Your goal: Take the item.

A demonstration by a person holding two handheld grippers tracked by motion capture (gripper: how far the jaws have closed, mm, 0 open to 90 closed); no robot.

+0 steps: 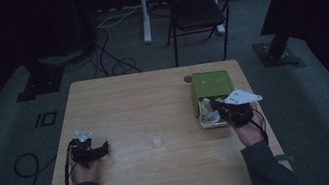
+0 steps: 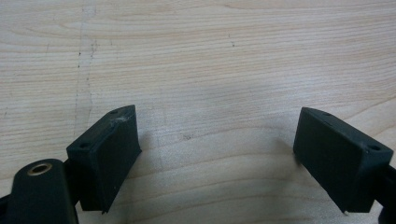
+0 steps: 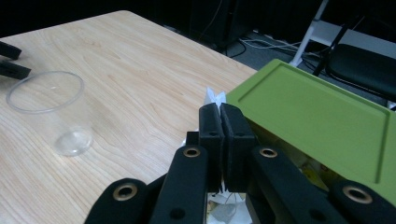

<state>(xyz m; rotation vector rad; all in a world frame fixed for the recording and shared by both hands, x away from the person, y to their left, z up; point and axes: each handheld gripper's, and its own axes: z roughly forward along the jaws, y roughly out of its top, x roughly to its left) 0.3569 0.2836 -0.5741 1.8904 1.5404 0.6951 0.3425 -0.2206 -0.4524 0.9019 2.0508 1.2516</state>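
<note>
**Table stock, counted near edge to far, placed against the clear cup**

- Grippers, hand-held: two. Left gripper sits well to the left of the clear cup, low over bare wood near the table's left edge; in the left gripper view its jaws stand wide apart with nothing between them. Right gripper sits to the right of the cup, over the near end of the box; in the right gripper view its jaws are pressed together, a white paper item showing just above the tips, seemingly pinched.
- Clear cup: one, upright, mouth open, apart from both grippers. Bare wood surrounds it on every side.
- Green box: one, right of and beyond the cup, against the table's right edge. Its green lid is tilted up; the open white tray below it holds small white pieces, number not countable.
- Small round grey item: one, touching the box's far left corner.
- Table: one, light wood.
- Folding chair: one, beyond the far edge.
</note>
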